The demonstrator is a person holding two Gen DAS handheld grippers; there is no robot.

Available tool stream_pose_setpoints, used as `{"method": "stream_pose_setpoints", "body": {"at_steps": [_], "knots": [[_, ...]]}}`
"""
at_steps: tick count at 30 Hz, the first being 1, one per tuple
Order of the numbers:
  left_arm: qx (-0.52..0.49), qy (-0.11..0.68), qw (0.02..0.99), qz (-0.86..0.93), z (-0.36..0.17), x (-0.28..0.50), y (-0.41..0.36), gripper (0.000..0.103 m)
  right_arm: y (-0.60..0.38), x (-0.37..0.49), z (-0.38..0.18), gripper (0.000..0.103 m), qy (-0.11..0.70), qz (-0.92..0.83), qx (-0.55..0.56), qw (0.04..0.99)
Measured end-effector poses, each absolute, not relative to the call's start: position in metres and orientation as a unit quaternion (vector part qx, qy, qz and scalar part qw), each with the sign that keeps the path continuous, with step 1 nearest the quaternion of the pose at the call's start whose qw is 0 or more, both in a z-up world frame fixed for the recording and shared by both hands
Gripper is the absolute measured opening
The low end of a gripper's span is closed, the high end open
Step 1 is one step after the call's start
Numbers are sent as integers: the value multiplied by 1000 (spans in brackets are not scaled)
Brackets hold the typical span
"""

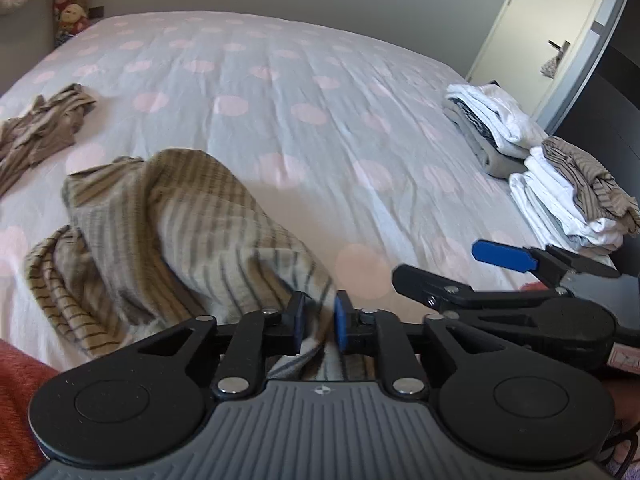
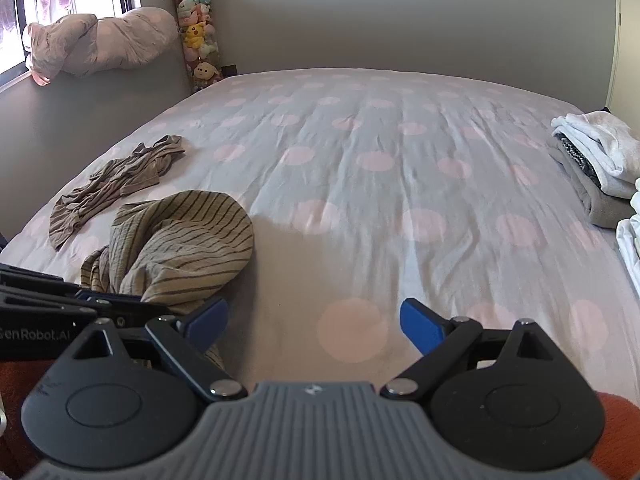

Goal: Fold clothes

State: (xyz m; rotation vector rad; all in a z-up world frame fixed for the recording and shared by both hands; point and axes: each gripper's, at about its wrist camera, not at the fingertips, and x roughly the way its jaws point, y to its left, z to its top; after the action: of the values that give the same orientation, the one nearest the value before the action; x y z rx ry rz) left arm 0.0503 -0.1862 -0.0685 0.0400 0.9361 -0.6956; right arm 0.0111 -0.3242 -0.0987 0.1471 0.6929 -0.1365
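A tan striped garment (image 1: 180,232) lies bunched at the near left of the bed; it also shows in the right wrist view (image 2: 180,248). My left gripper (image 1: 320,322) is shut on its near edge, the cloth pinched between the blue pads. My right gripper (image 2: 314,318) is open and empty, just right of the garment above the bedsheet; it shows from the side in the left wrist view (image 1: 444,266). A second brown striped garment (image 1: 36,132) lies crumpled farther left, also in the right wrist view (image 2: 116,184).
The bed (image 1: 300,92) has a grey sheet with pink dots. Folded clothes are stacked at its right edge (image 1: 492,124), with a nearer stack topped by a striped piece (image 1: 572,196). A door (image 1: 532,32) stands beyond. Plush toys (image 2: 196,28) and a bundled duvet (image 2: 100,40) are at the back left.
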Motion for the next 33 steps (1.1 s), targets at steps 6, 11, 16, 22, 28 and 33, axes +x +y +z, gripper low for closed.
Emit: {"method": "stream_pose_setpoints", "body": {"at_steps": [6, 11, 16, 22, 28, 33], "knots": [[-11, 440, 857, -269, -66, 72, -155, 54, -309, 27, -99, 93, 339, -35, 65, 938], [-42, 474, 853, -213, -80, 95, -136, 54, -294, 44, -107, 93, 350, -9, 62, 935], [-60, 490, 850, -186, -89, 108, -126, 54, -279, 64, -124, 93, 376, 24, 58, 924], [-59, 496, 846, -187, -92, 109, -128, 55, -275, 82, -150, 53, 421, 36, 54, 905], [-63, 502, 841, -191, -96, 109, -129, 55, -288, 80, -148, 11, 428, 18, 41, 903], [-62, 496, 842, -203, -93, 107, -128, 55, -329, 68, -126, 8, 404, -62, -2, 913]]}}
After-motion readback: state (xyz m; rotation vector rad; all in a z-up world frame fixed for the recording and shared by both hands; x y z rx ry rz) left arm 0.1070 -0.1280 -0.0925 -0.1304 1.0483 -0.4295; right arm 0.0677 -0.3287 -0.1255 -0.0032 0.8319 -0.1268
